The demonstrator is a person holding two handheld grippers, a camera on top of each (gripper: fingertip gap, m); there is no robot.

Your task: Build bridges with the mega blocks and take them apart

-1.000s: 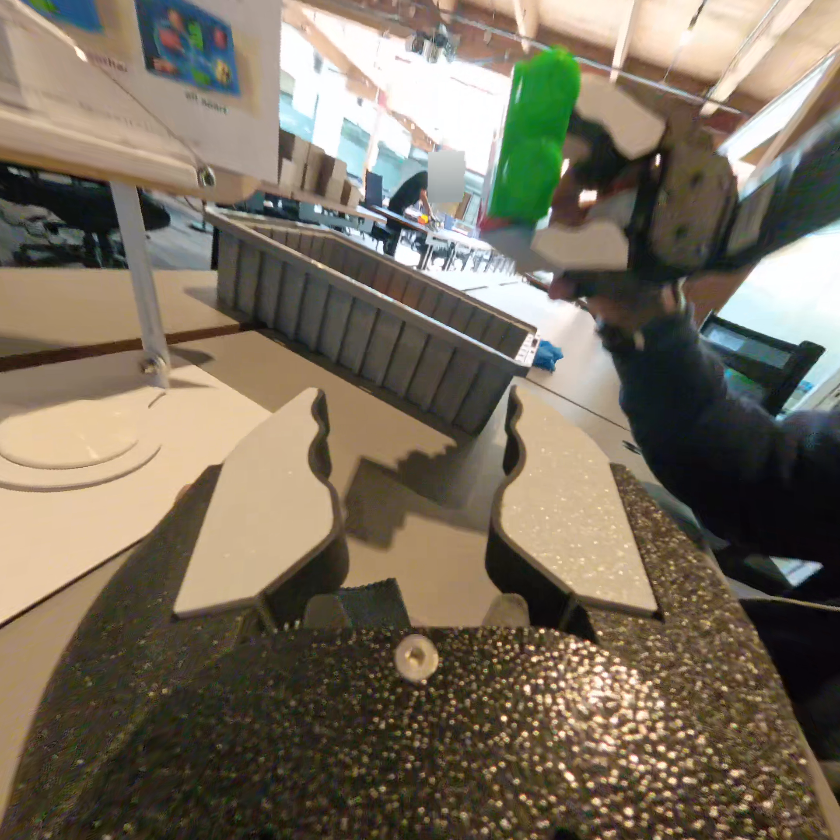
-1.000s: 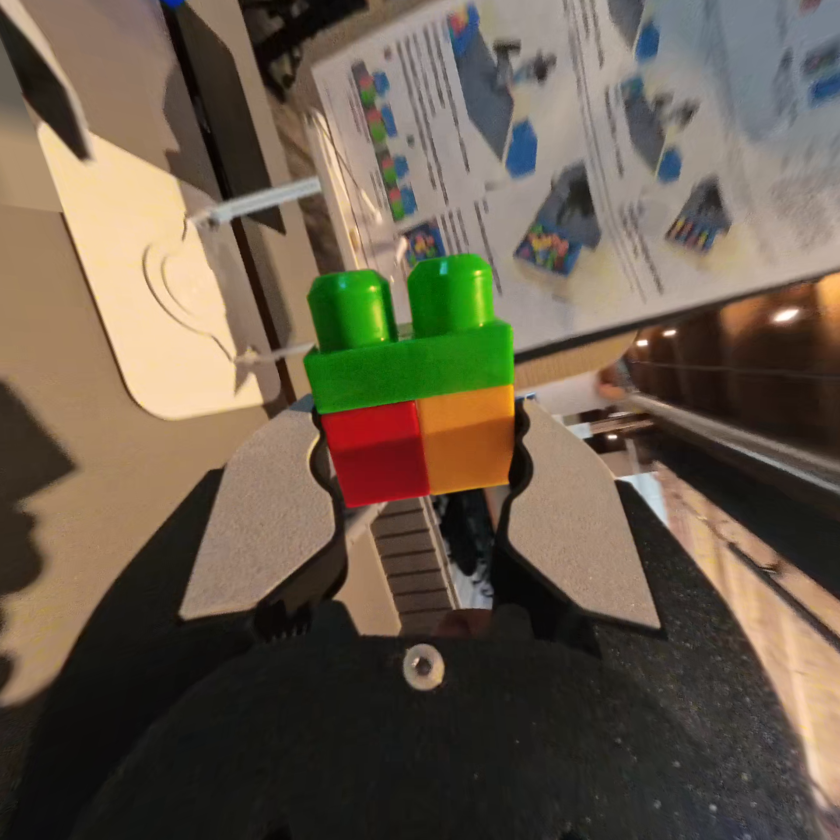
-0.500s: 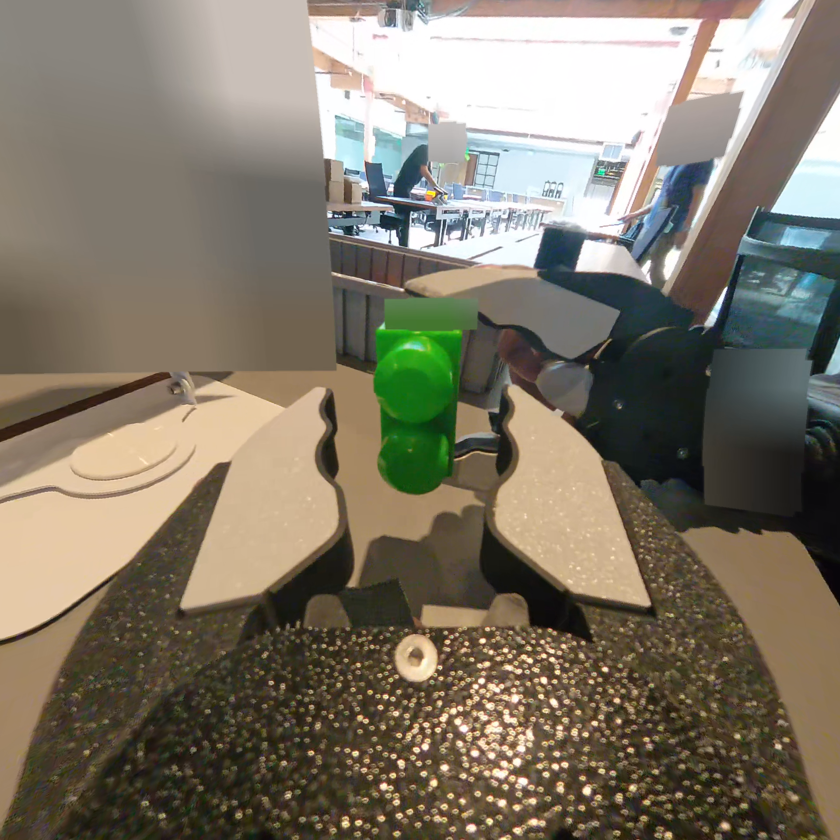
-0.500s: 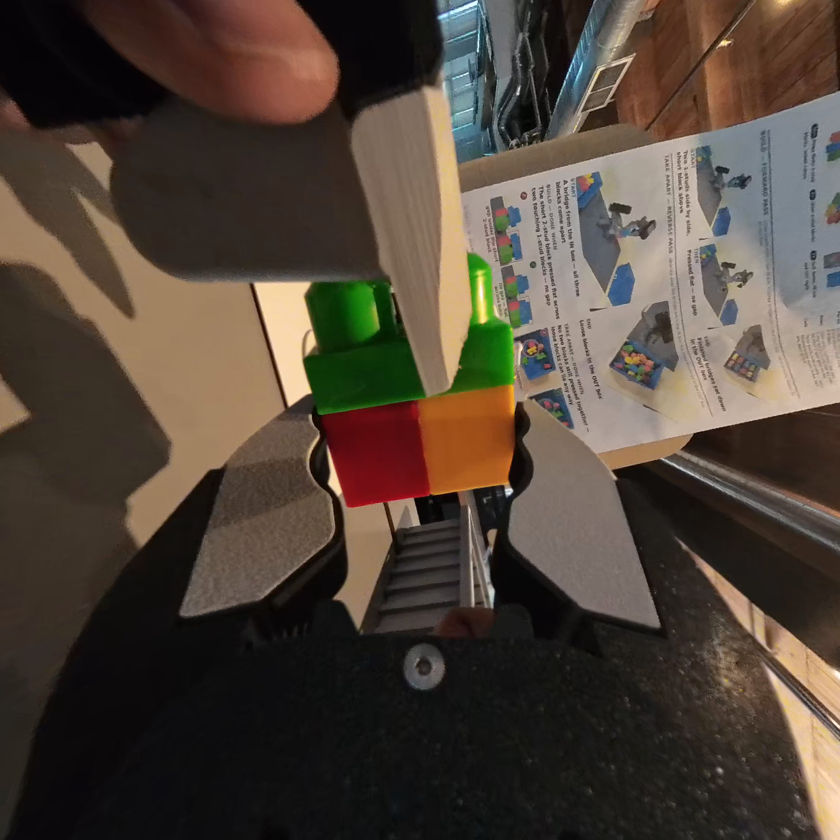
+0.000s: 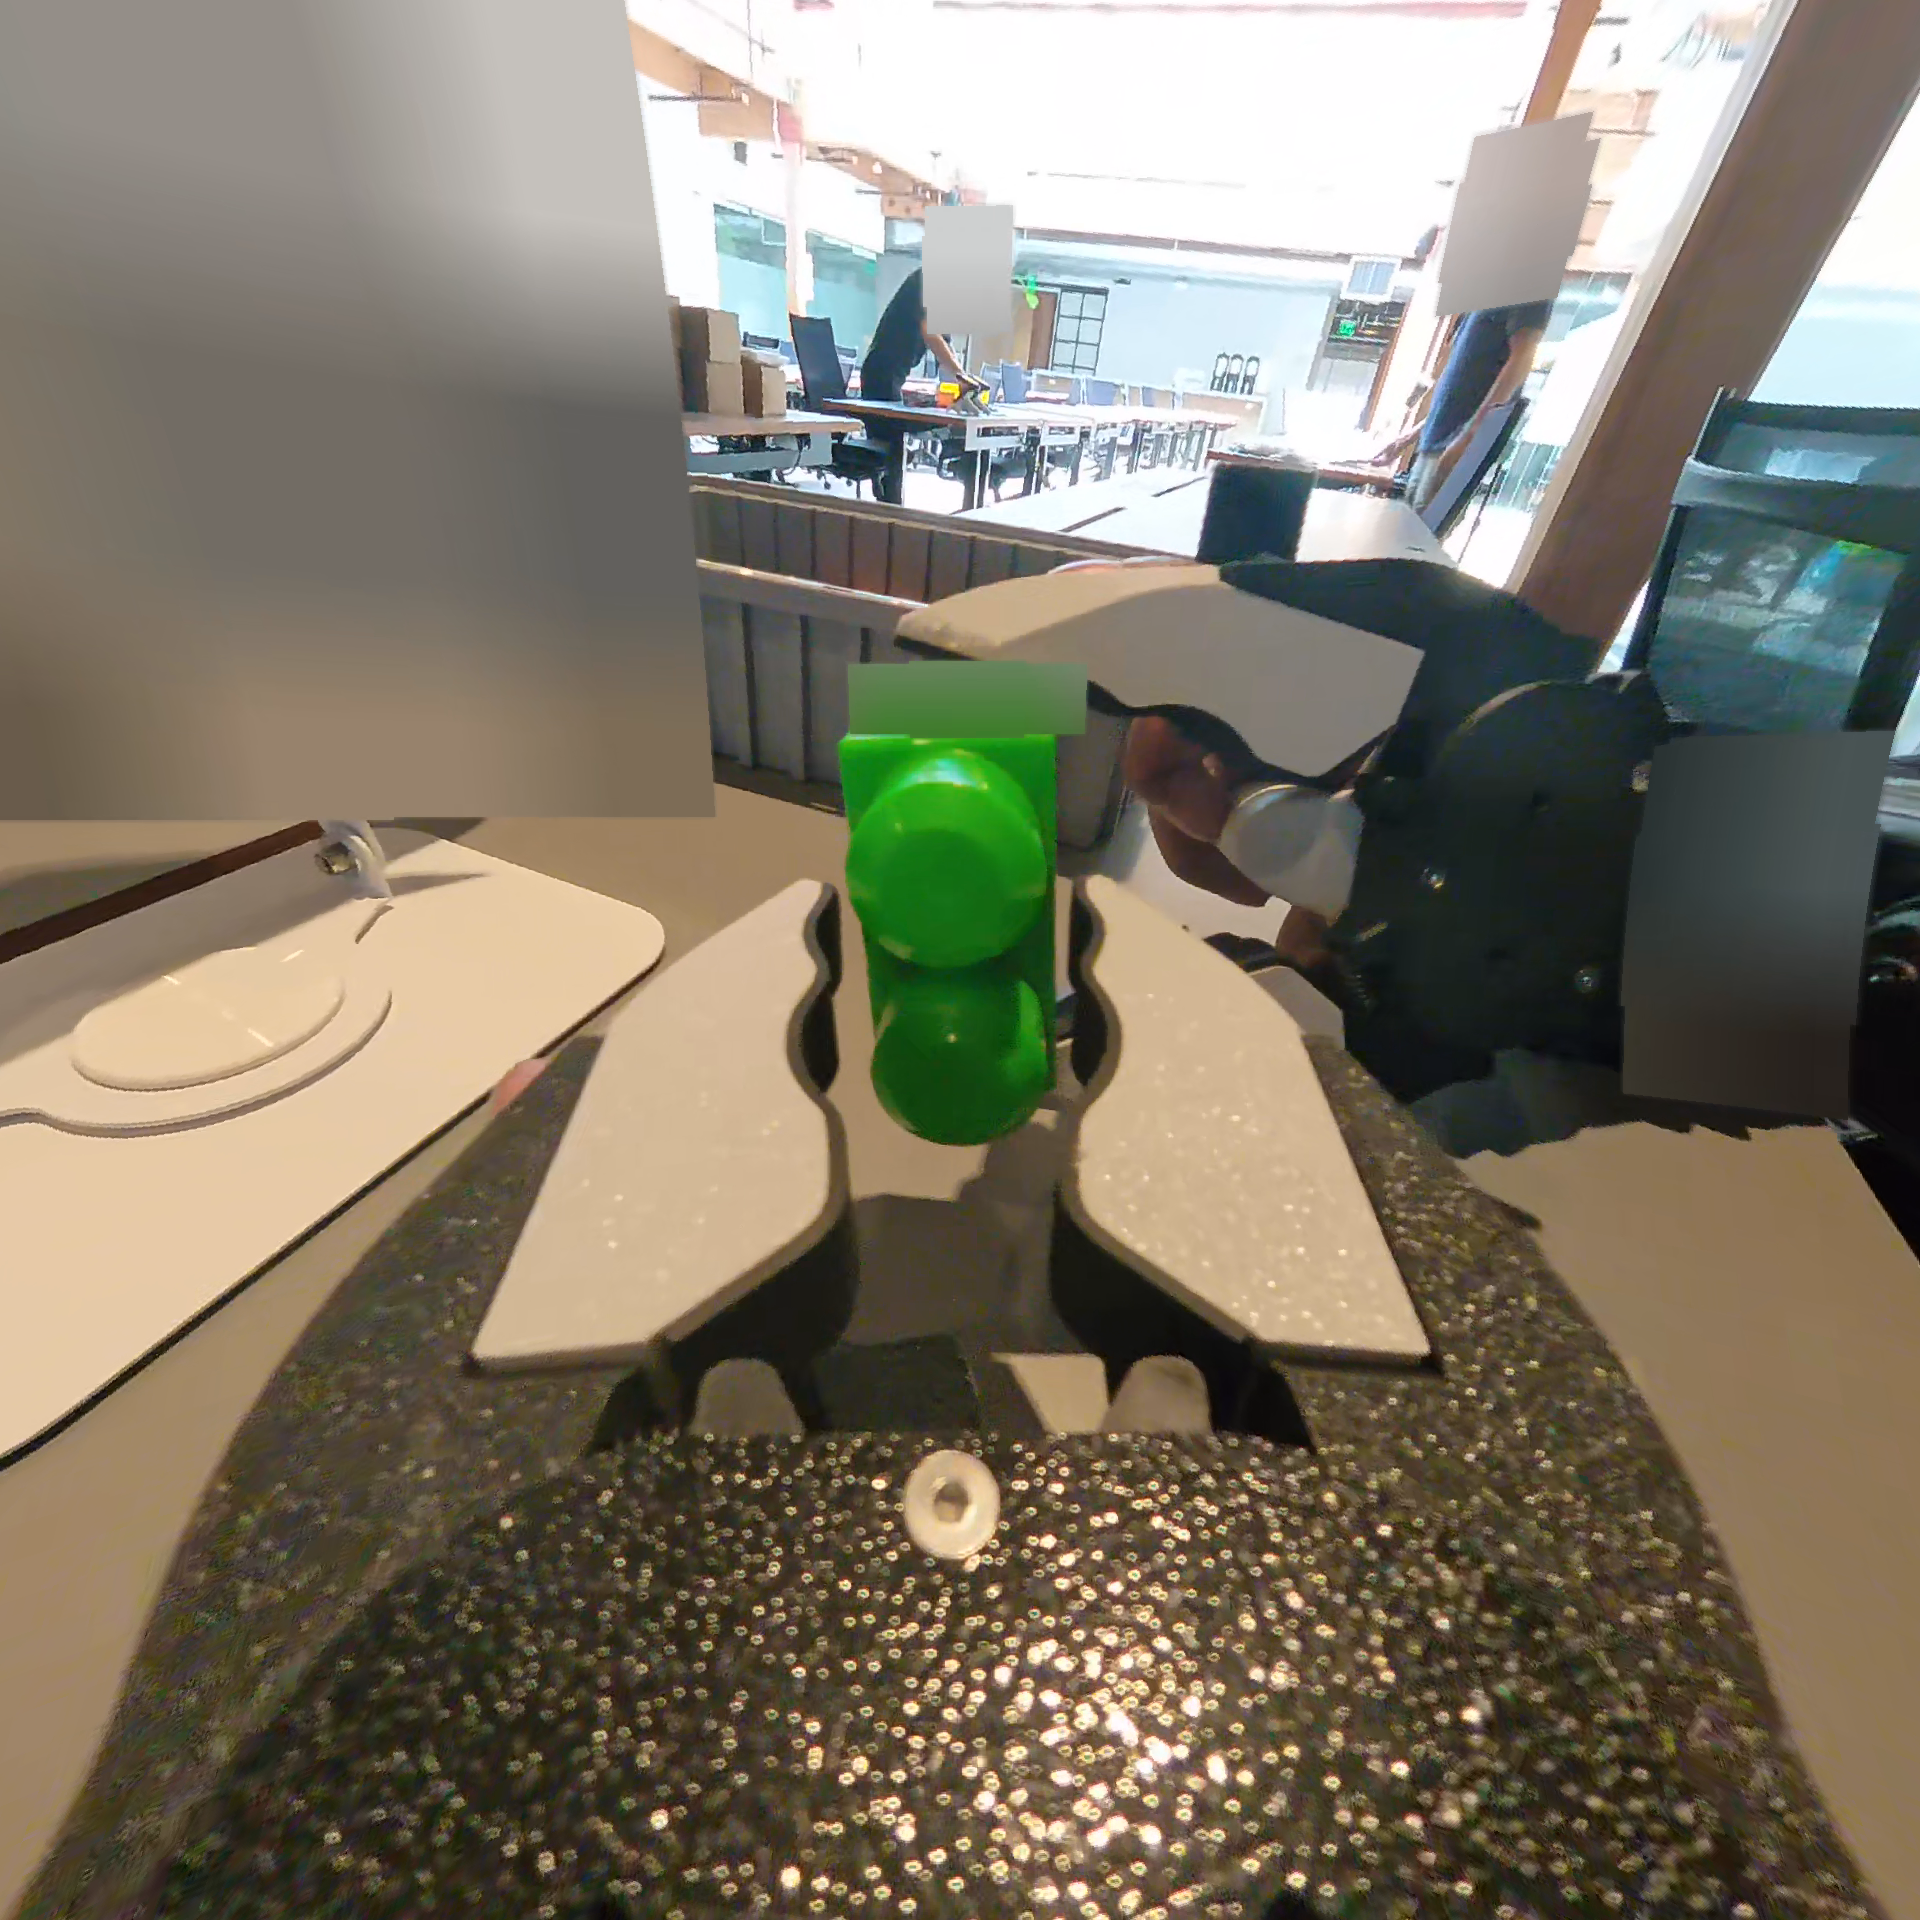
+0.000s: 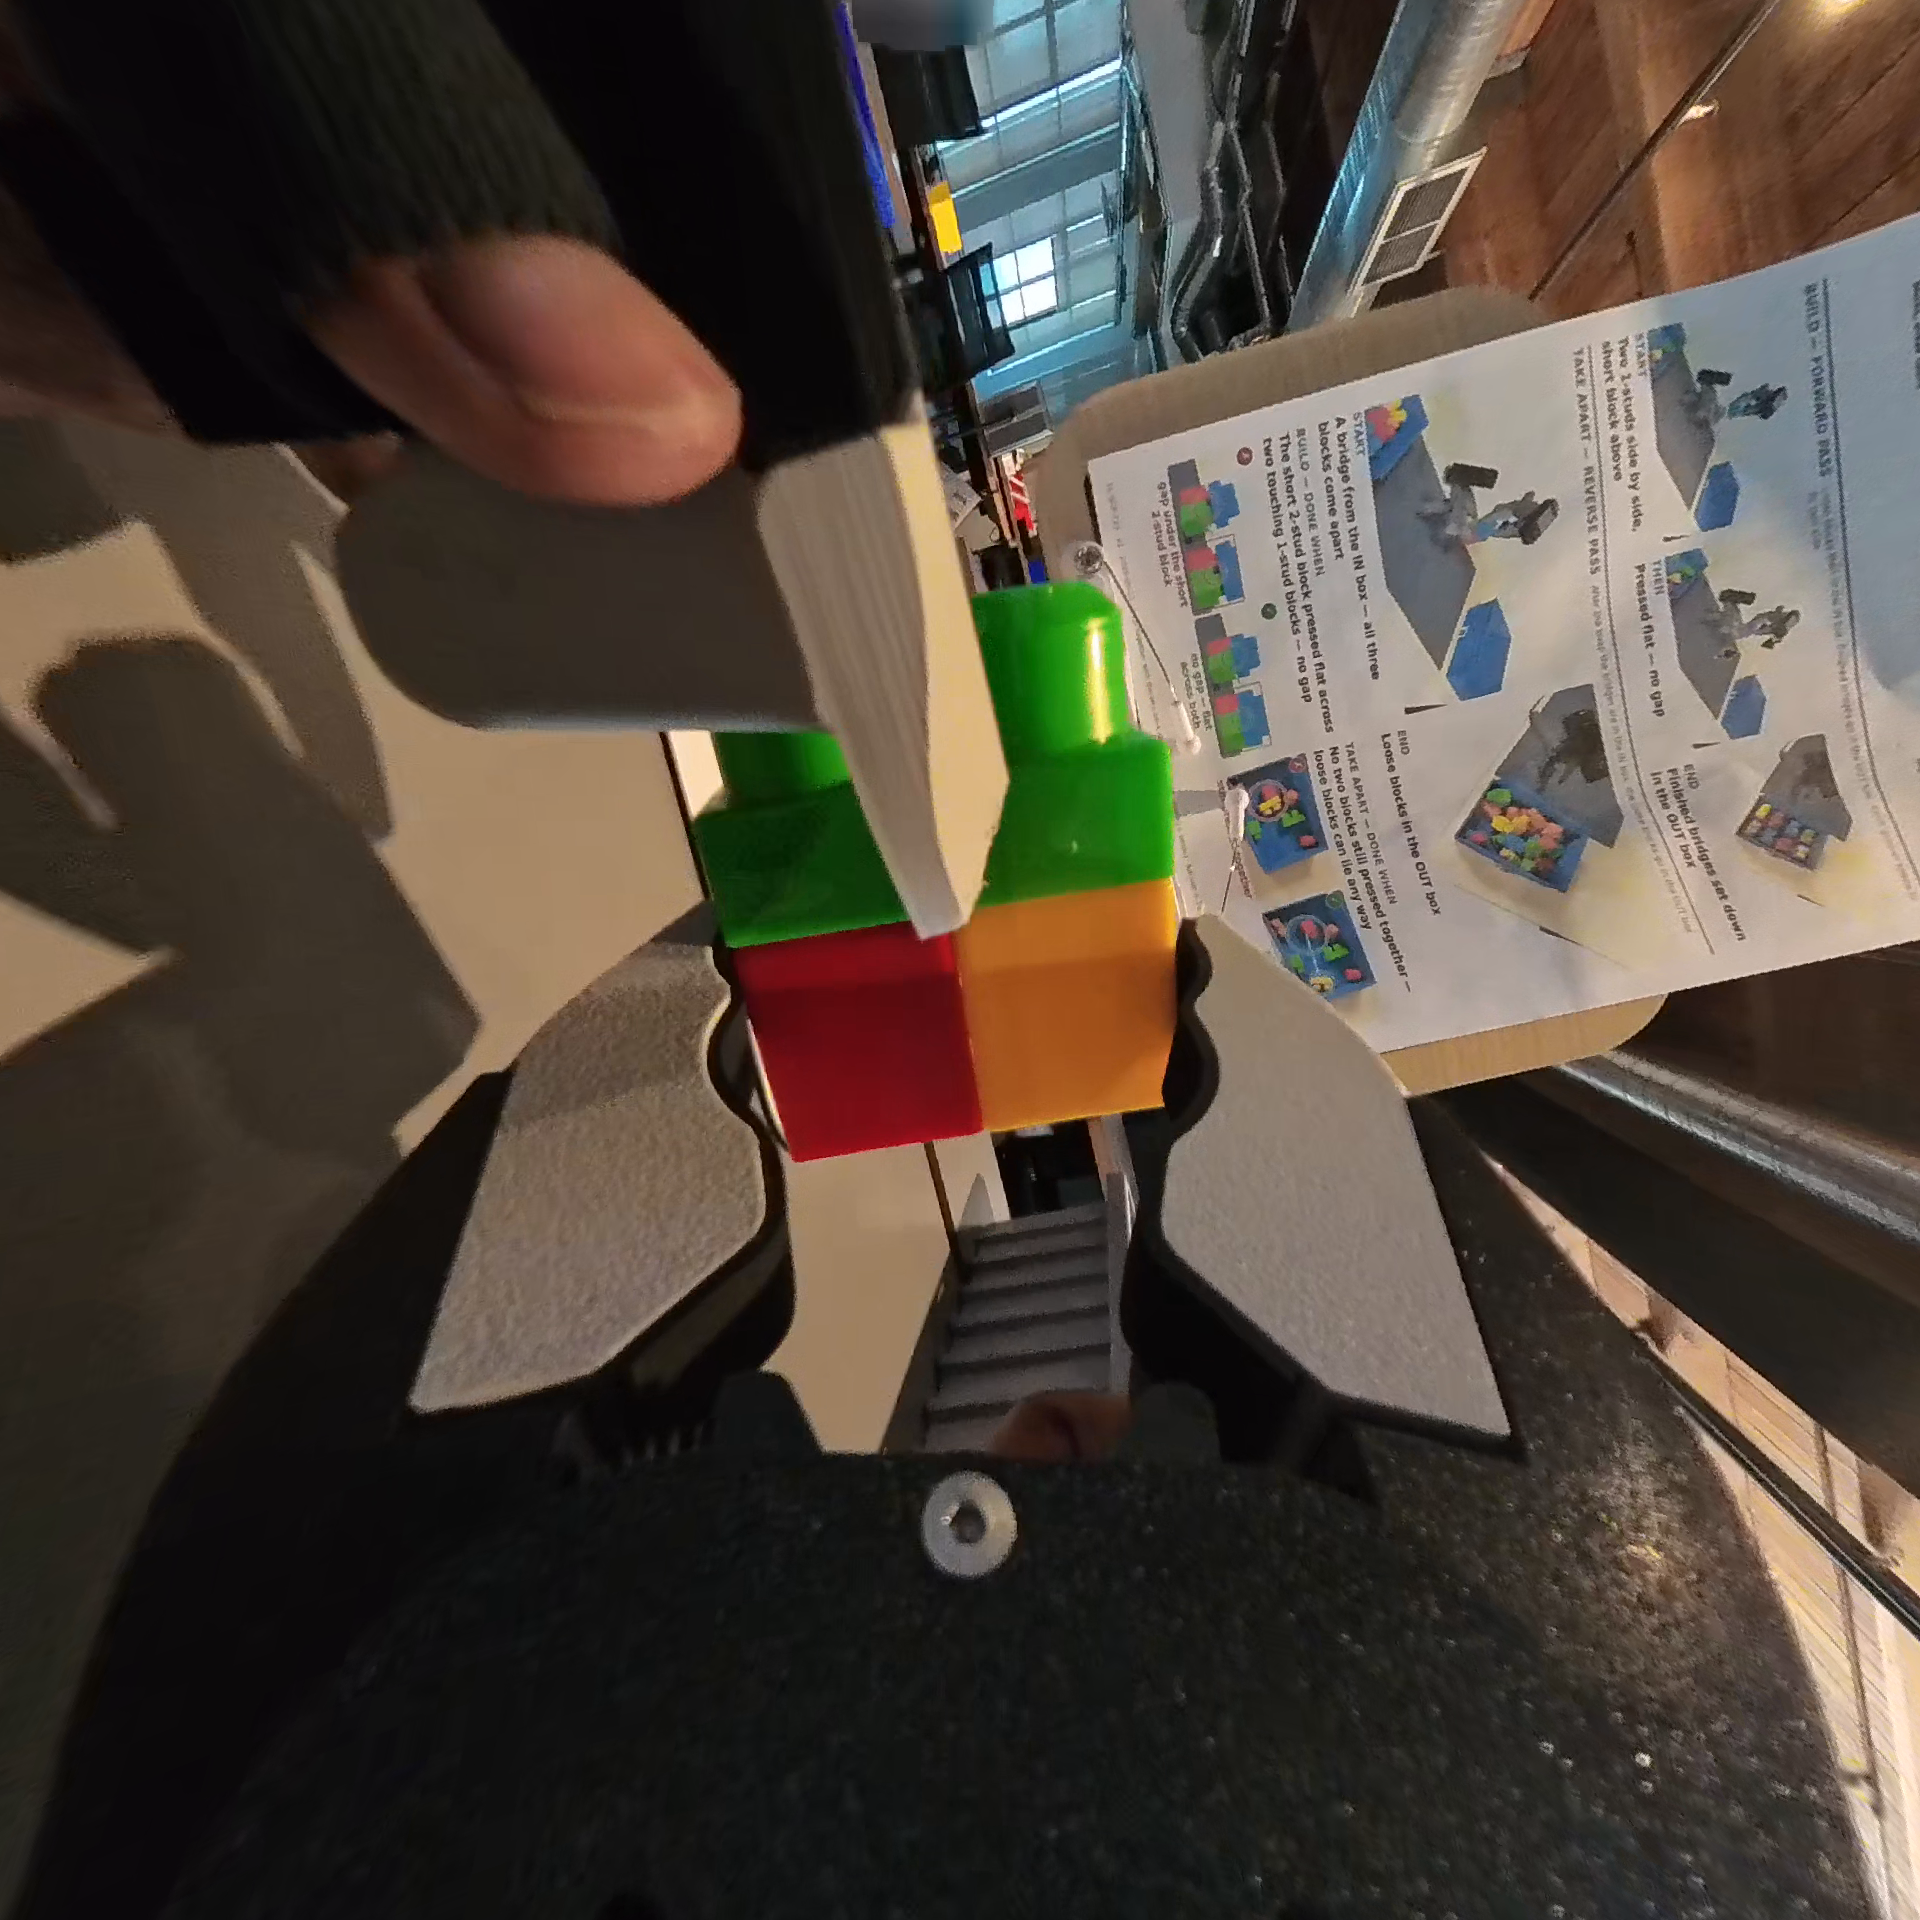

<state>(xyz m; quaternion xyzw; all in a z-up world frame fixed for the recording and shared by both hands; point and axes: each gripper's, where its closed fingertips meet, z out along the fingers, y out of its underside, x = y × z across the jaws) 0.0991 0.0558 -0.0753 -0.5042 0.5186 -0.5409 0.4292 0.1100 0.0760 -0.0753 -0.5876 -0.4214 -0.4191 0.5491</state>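
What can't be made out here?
- Left wrist view: red and orange blocks hidden behind the green block.
- Left hand-held gripper: contact with the green block unclear; fingers flank it closely.
- Right wrist view: a left finger covers the green block's middle.
- Left wrist view: upper left is masked grey.

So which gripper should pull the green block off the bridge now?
Probably left. The left gripper already has its fingers either side of the green block, while the right gripper is shut on the red block and orange block beneath.
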